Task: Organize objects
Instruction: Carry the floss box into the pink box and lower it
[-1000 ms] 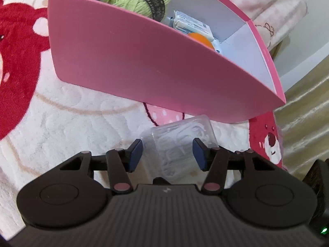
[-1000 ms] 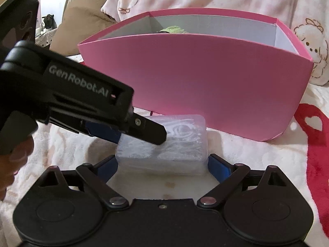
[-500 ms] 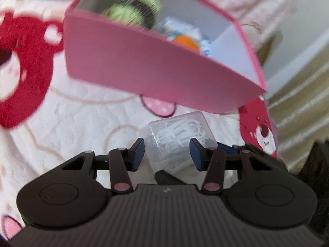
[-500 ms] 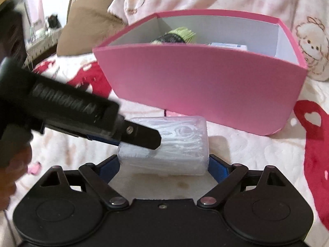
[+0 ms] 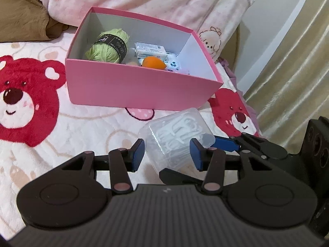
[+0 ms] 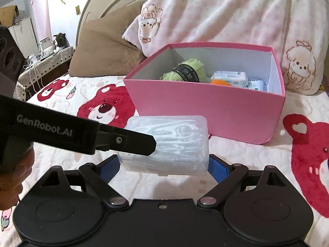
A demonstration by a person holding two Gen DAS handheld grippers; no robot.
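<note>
A clear plastic case of white floss picks (image 6: 166,144) is held between the blue pads of my right gripper (image 6: 164,167), lifted above the bedspread. In the left wrist view the case (image 5: 176,135) sits between my left gripper's (image 5: 167,154) open jaws, which stand apart from its sides. The pink box (image 5: 144,90) stands just behind, open-topped, also in the right wrist view (image 6: 205,111). It holds green yarn (image 5: 109,45), an orange item (image 5: 153,62) and white packets (image 5: 151,51).
The bedspread (image 5: 72,135) has red bear prints. A pink-white pillow (image 6: 226,16) and a brown cushion (image 6: 102,51) lie behind the box. A beige curtain (image 5: 292,78) hangs at the bed's right edge. The left gripper's body (image 6: 61,131) crosses the right wrist view.
Both grippers have risen and pulled back from the pink box with the case, lifting it off the bedspread. The inside of the box now shows from above.
</note>
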